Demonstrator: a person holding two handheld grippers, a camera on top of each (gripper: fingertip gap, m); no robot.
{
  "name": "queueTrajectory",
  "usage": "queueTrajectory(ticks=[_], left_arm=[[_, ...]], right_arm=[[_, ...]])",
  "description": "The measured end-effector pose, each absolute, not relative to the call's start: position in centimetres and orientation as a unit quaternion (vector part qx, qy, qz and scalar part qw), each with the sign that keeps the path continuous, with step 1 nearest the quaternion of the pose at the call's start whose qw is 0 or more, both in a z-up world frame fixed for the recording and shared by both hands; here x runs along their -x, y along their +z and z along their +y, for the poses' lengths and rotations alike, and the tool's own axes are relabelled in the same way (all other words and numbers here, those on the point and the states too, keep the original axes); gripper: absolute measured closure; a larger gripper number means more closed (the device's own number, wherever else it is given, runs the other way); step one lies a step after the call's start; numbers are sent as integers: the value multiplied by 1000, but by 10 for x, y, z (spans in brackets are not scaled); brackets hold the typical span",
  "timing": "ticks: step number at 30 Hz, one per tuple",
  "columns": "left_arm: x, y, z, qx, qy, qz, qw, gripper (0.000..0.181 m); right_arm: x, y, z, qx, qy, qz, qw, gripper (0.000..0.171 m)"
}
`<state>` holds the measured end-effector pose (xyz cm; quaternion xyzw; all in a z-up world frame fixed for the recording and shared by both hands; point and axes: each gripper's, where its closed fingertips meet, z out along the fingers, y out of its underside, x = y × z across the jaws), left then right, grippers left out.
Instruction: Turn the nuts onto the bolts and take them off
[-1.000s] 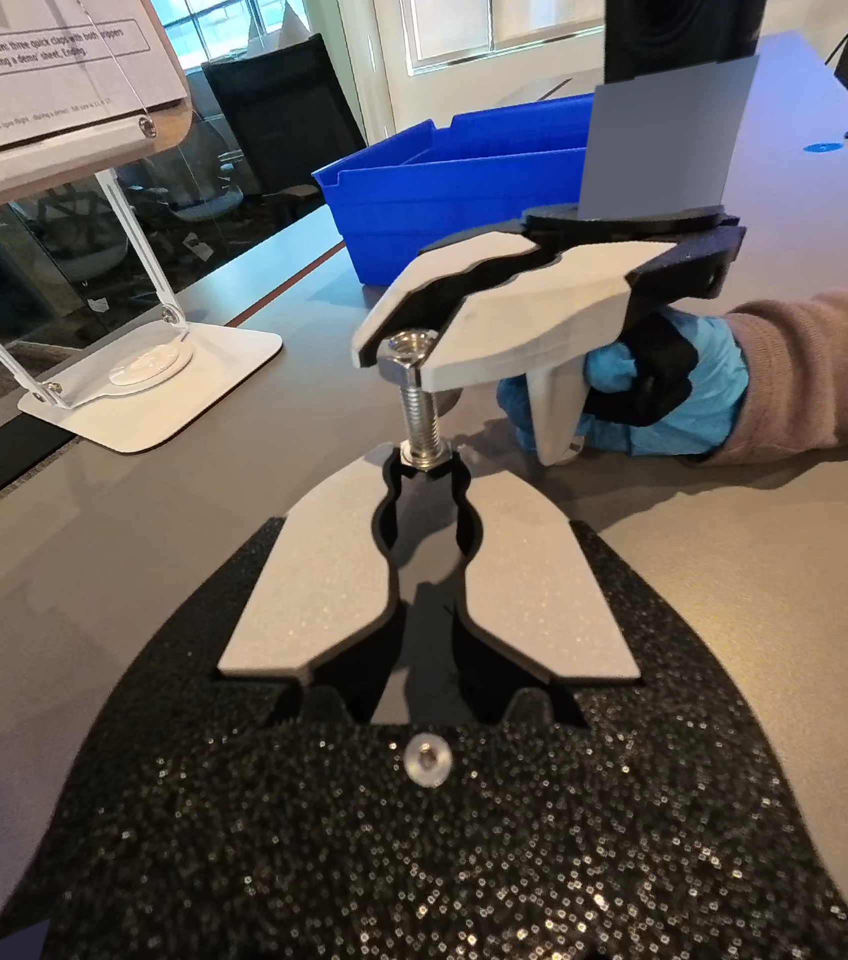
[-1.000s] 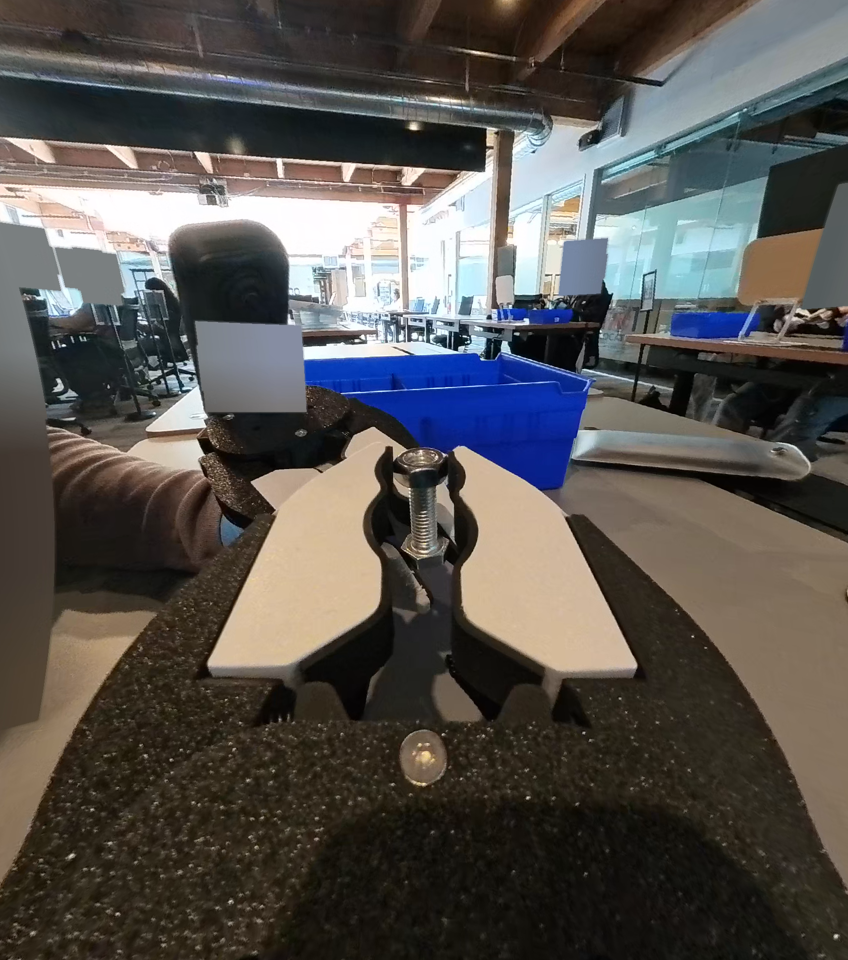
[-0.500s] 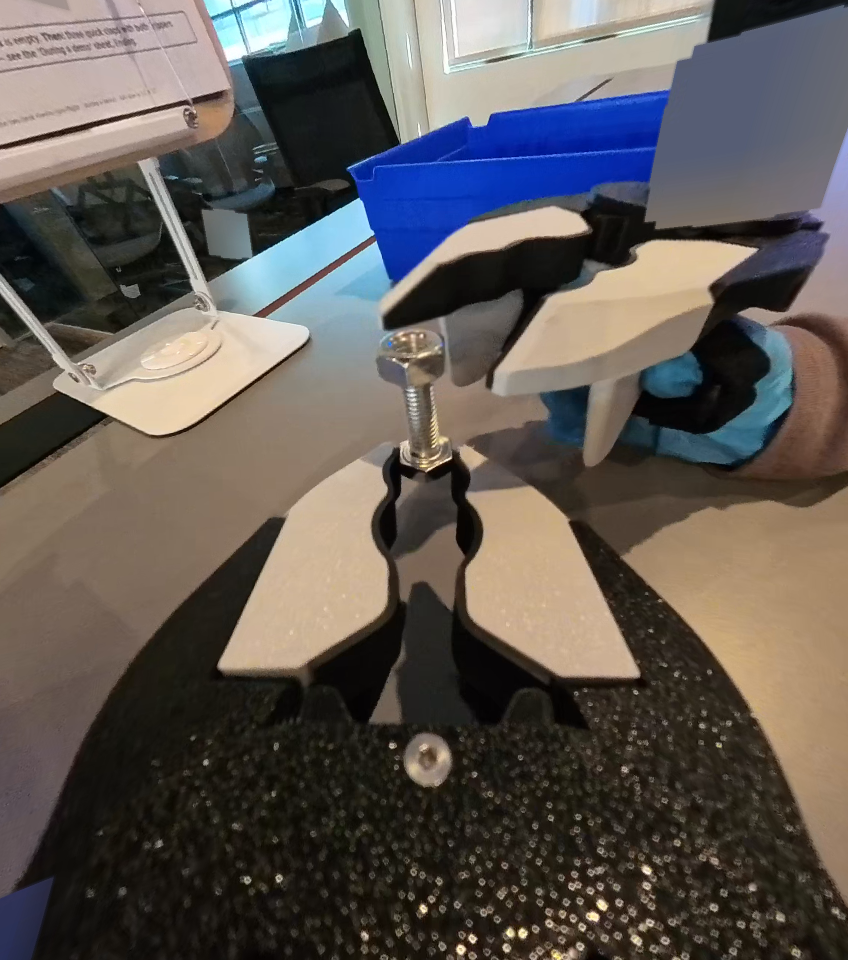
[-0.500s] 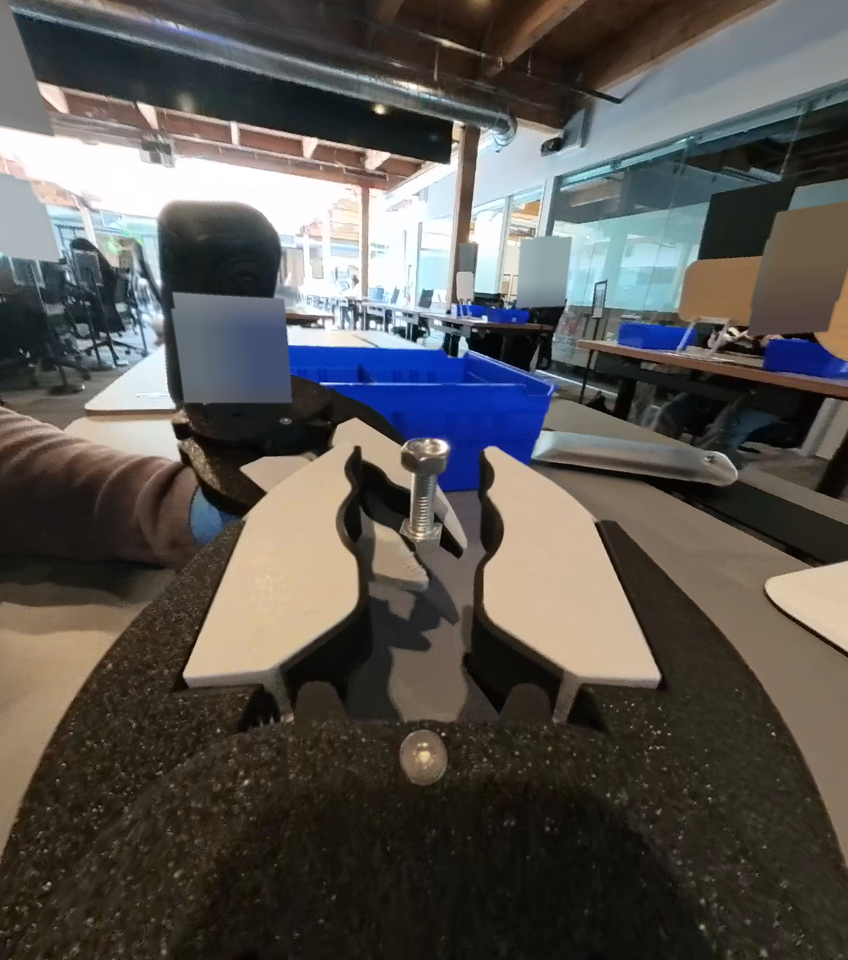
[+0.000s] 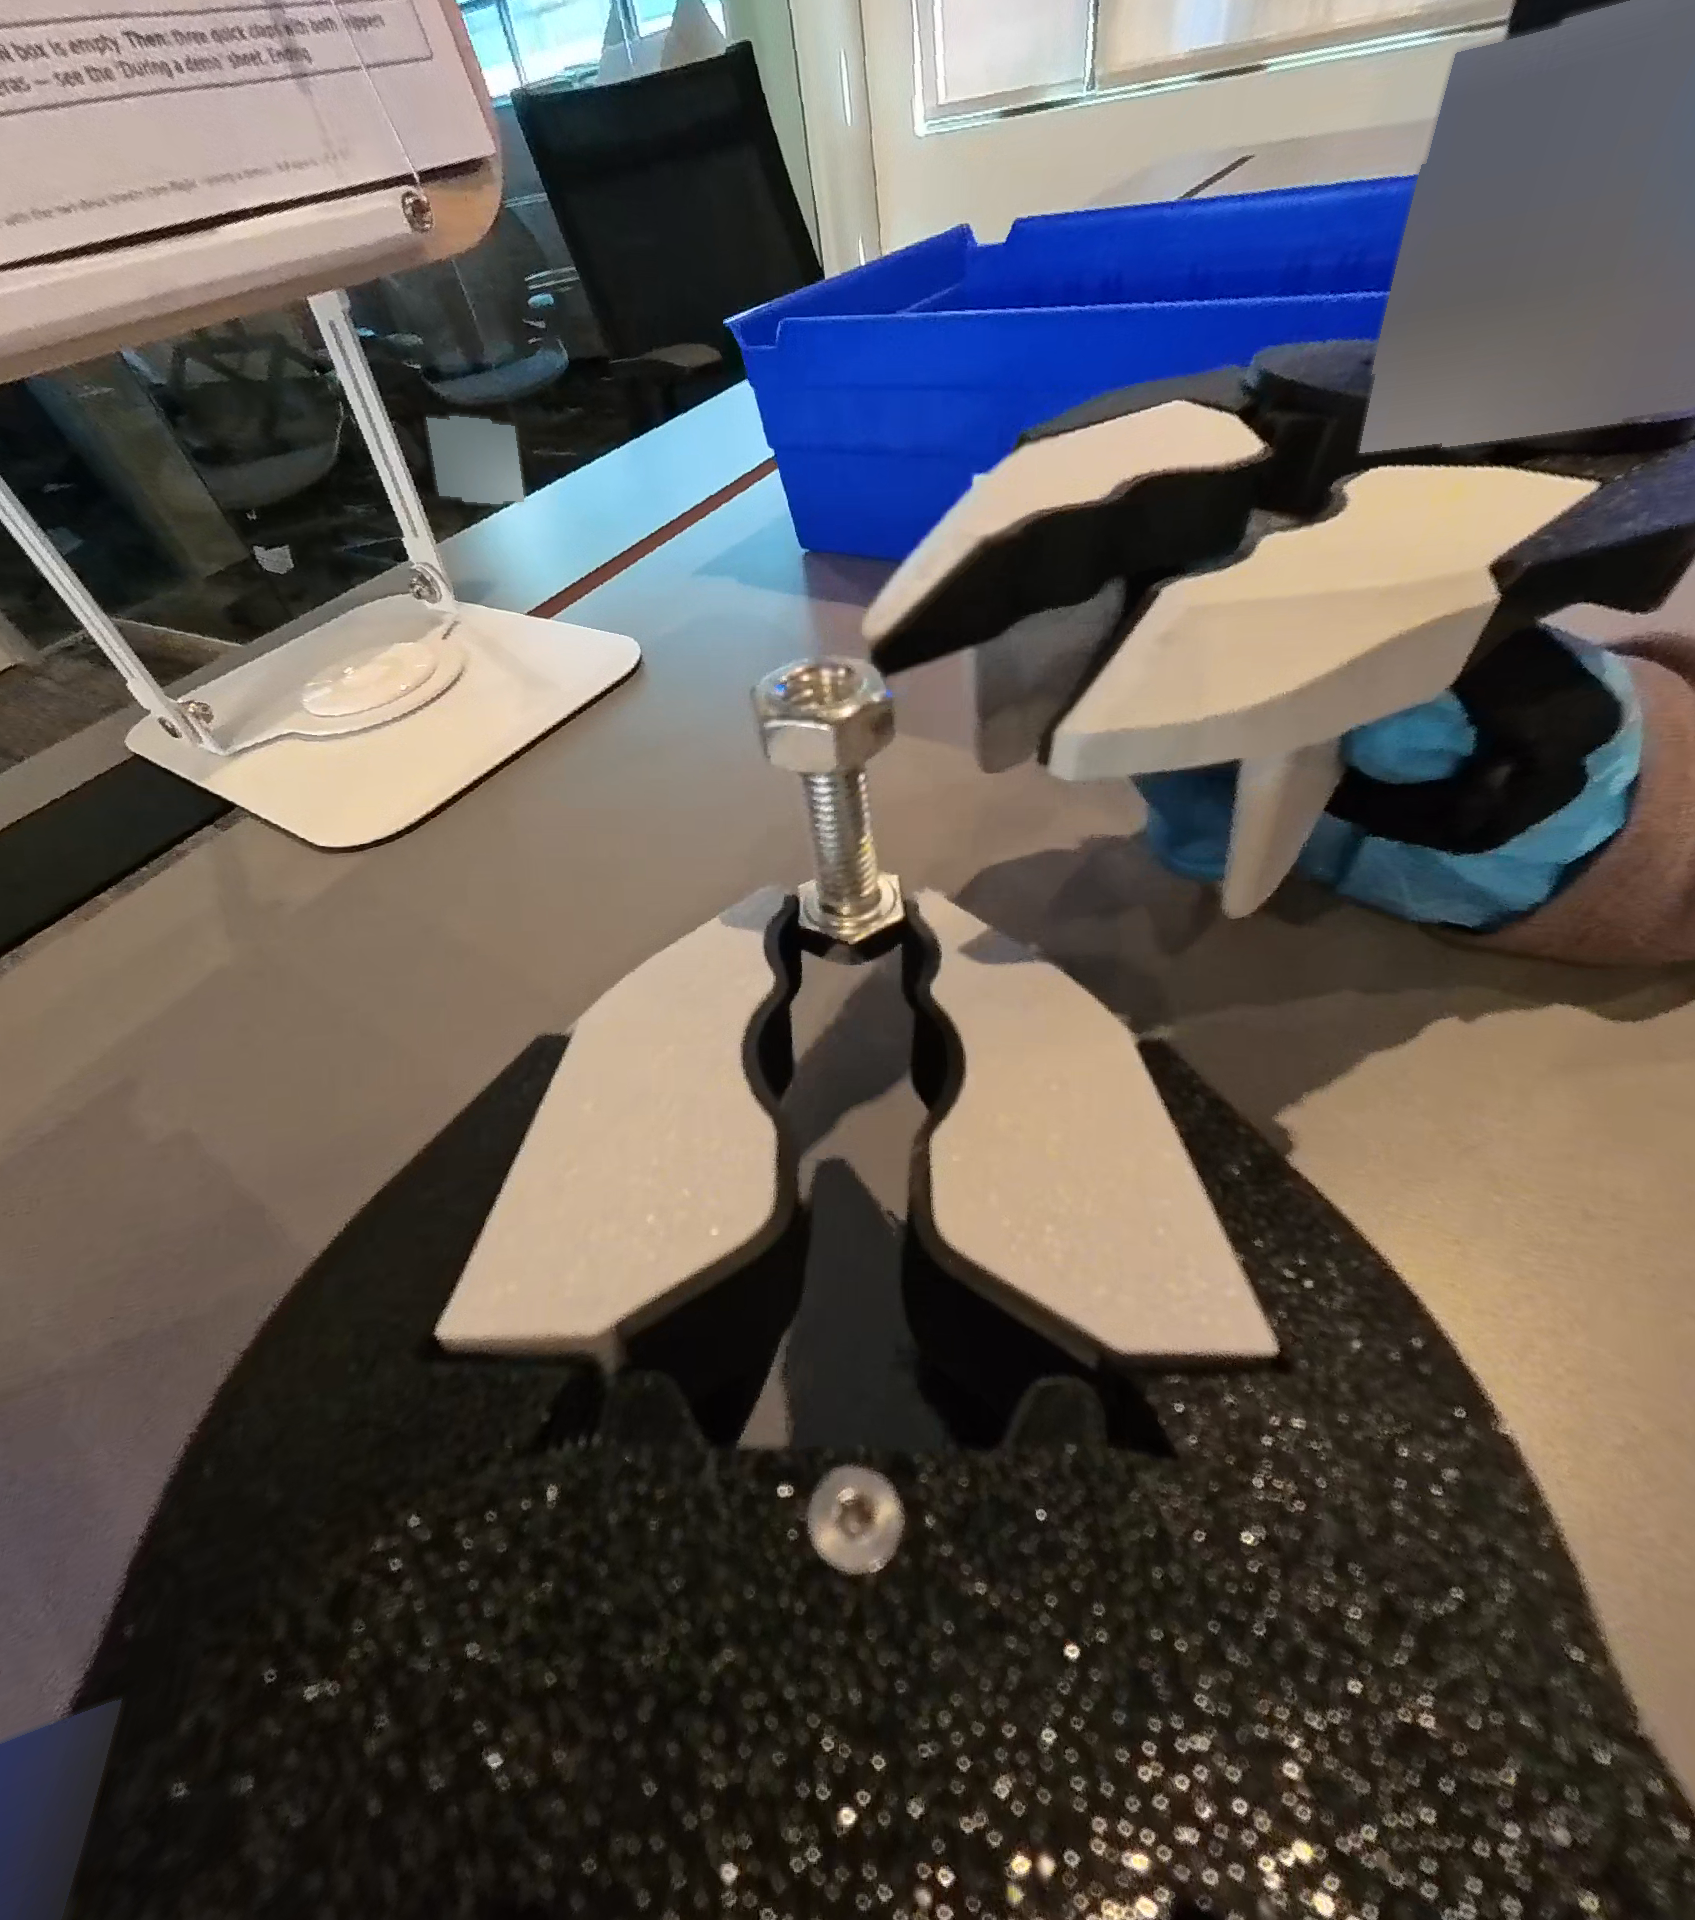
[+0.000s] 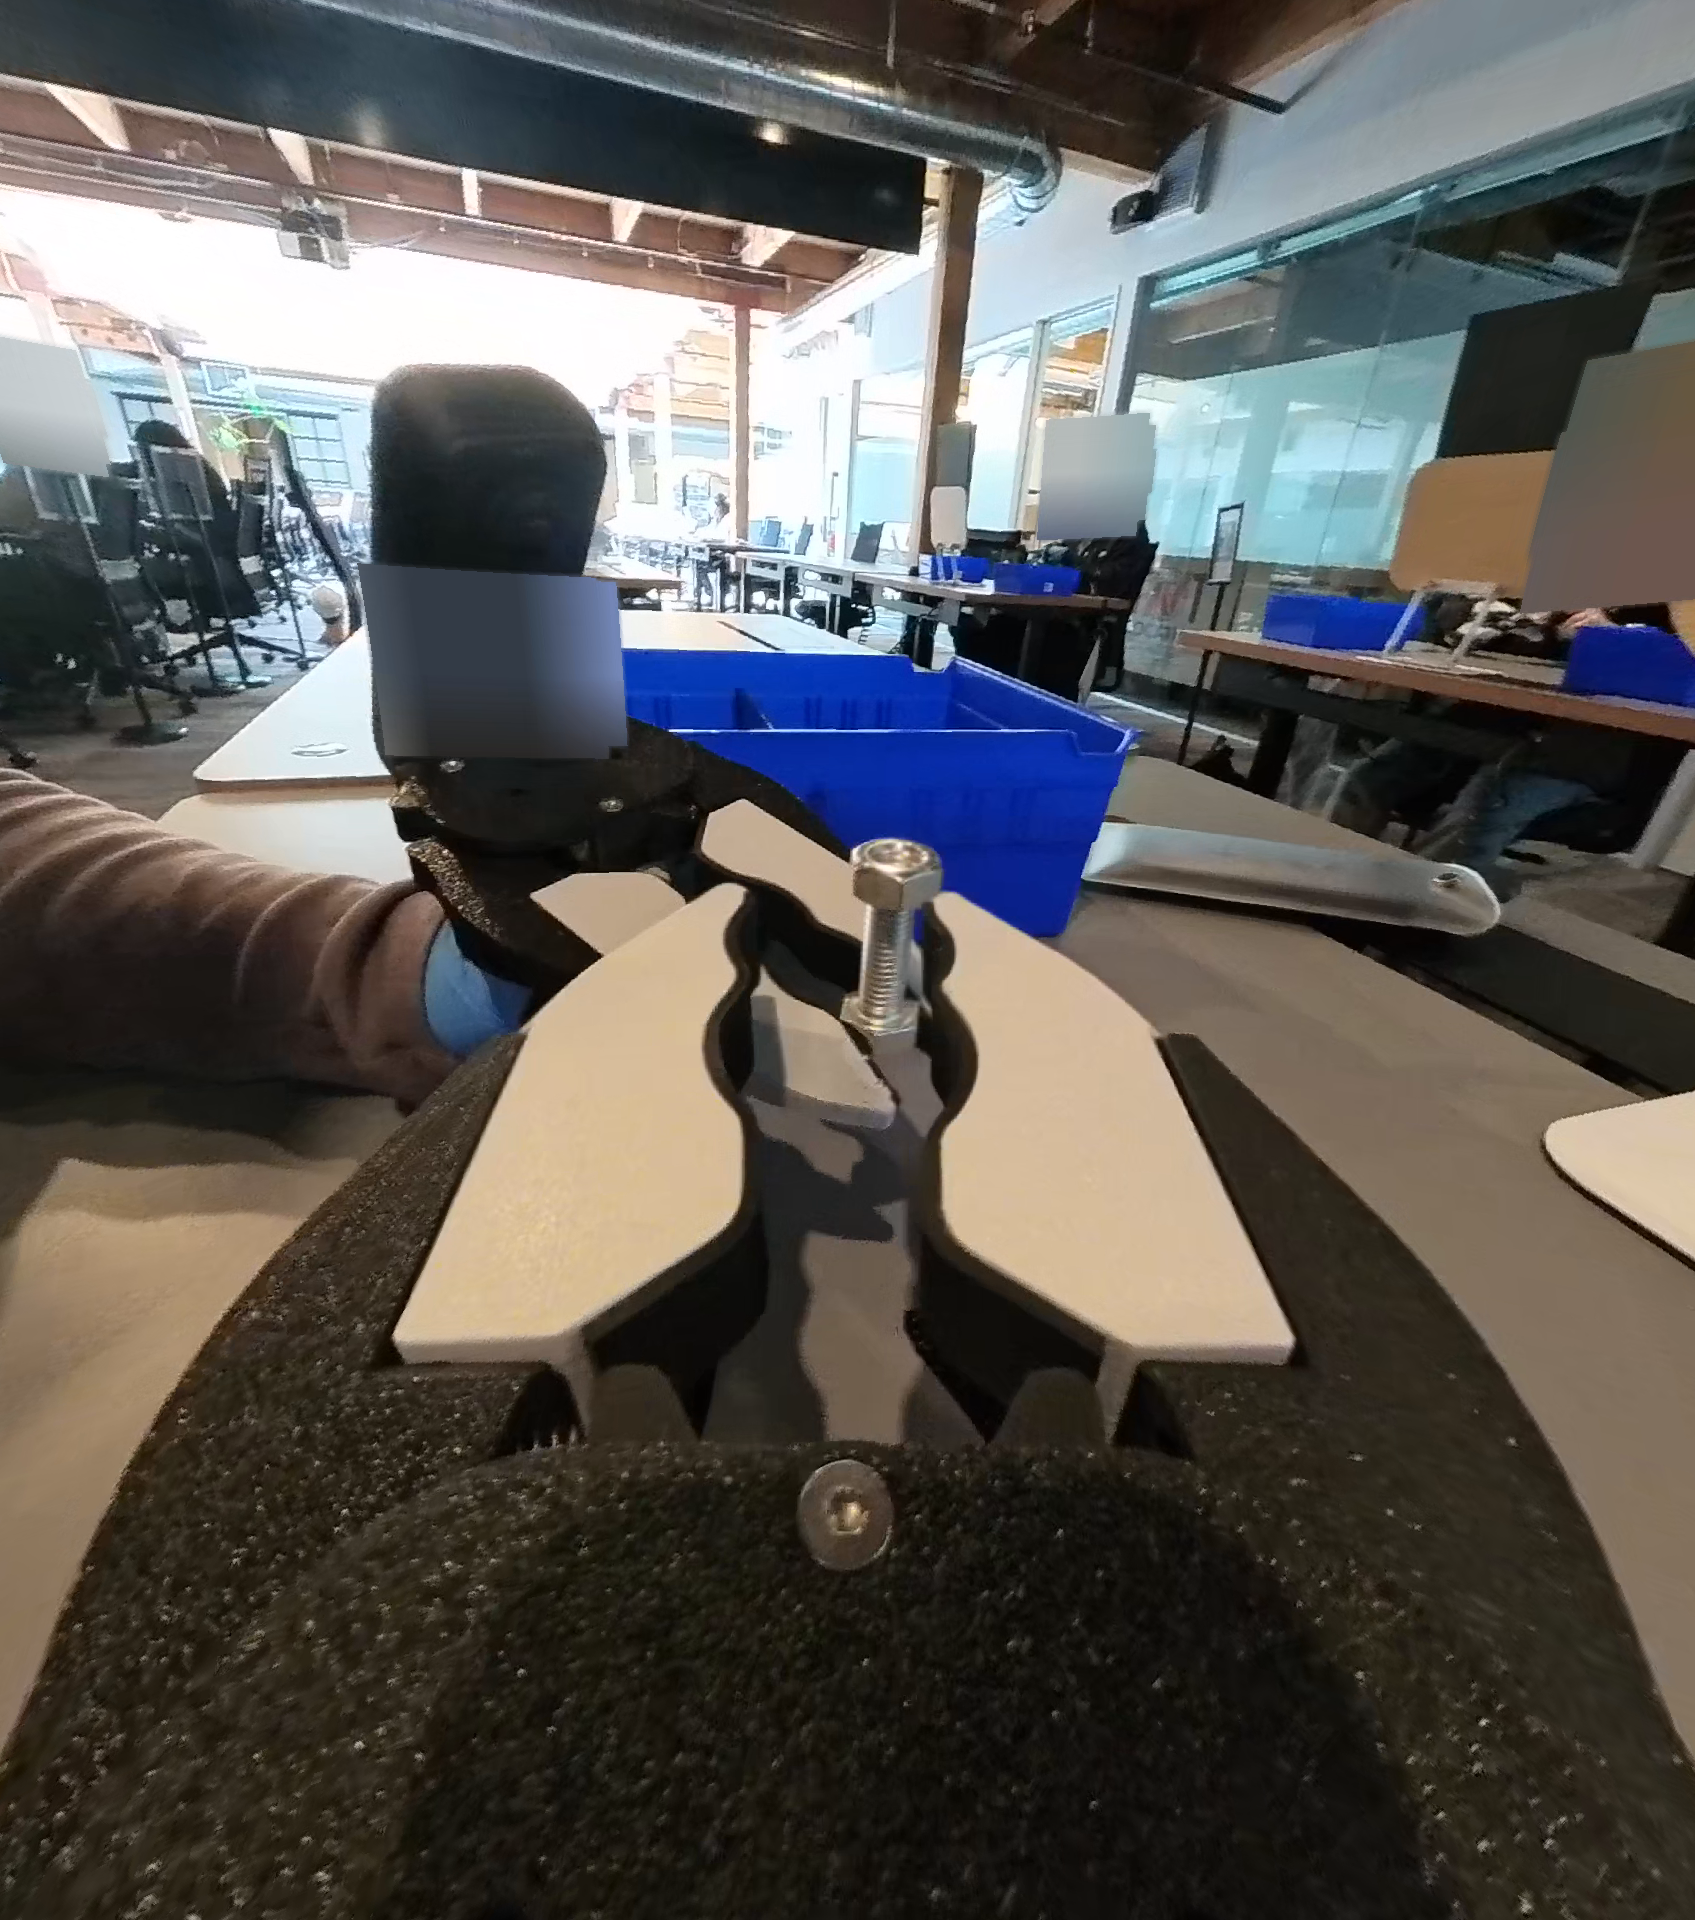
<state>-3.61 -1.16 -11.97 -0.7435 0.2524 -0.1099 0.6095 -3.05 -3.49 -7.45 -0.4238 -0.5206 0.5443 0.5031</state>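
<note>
The left gripper (image 5: 848, 920) clenches the hex head of an upright bolt (image 5: 838, 831) standing on the grey counter (image 5: 251, 987). A nut (image 5: 822, 712) caps its tip. The right gripper (image 5: 968, 686) hangs just beside the nut, jaws released.

- The shiny silver steel bolt with a threaded shank (image 5: 838, 831) (image 6: 887, 954) stands upright, its hexagonal head at the bottom, clamped between the tips of the left claw (image 5: 848, 925) just above the grey counter (image 5: 303, 1039).
- The silver hexagonal steel nut (image 5: 822, 717) (image 6: 895, 875) sits at the very top of the shank, its threaded bore open to view from above. Most of the thread shows bare between nut and head.
- The right claw (image 5: 968, 675) (image 6: 838, 940) stands spread just beside the nut, apart from it.
</note>
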Motion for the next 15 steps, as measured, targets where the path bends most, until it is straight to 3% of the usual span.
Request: queueTrajectory(ticks=[15], left_arm=[[34, -122, -11, 746, -101, 261, 605, 163]], right_arm=[[33, -77, -35, 428, 549, -523, 492, 140]])
